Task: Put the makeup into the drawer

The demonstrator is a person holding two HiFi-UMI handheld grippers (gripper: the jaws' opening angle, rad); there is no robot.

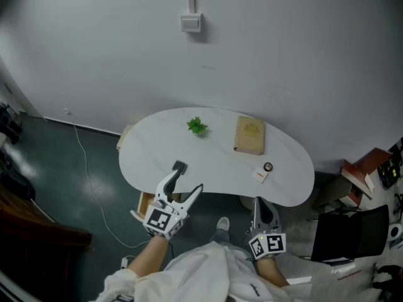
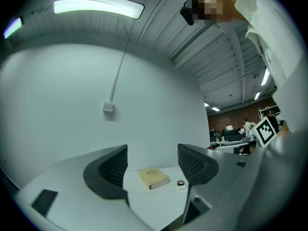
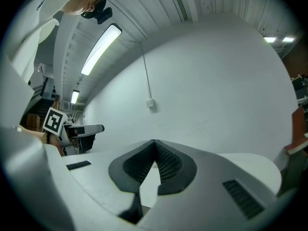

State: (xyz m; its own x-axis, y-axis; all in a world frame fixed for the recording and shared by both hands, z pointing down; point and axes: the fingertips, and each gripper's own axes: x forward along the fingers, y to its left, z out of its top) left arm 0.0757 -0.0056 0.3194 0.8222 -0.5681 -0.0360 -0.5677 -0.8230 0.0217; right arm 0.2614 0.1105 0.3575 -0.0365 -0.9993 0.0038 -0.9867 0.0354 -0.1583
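Note:
On the white rounded table [image 1: 214, 162], a small round dark-rimmed makeup jar [image 1: 268, 167] lies at the right, with a small white piece [image 1: 260, 175] beside it. A flat black item [image 1: 179, 167] lies near the front left. My left gripper [image 1: 188, 179] is open and empty over the front edge, right by the black item. Between its jaws in the left gripper view [image 2: 152, 150], I see the jar [image 2: 180, 182] far off. My right gripper [image 1: 263, 201] is shut on nothing, below the table's front edge. A tan drawer-like box [image 1: 145, 202] shows under the front left.
A tan book [image 1: 250, 135] lies at the back right and appears in the left gripper view [image 2: 154, 177]. A small green plant [image 1: 197, 126] stands at the back middle. A wall is behind the table, a cable [image 1: 88, 181] runs on the floor at left, and a black chair [image 1: 349, 231] is at right.

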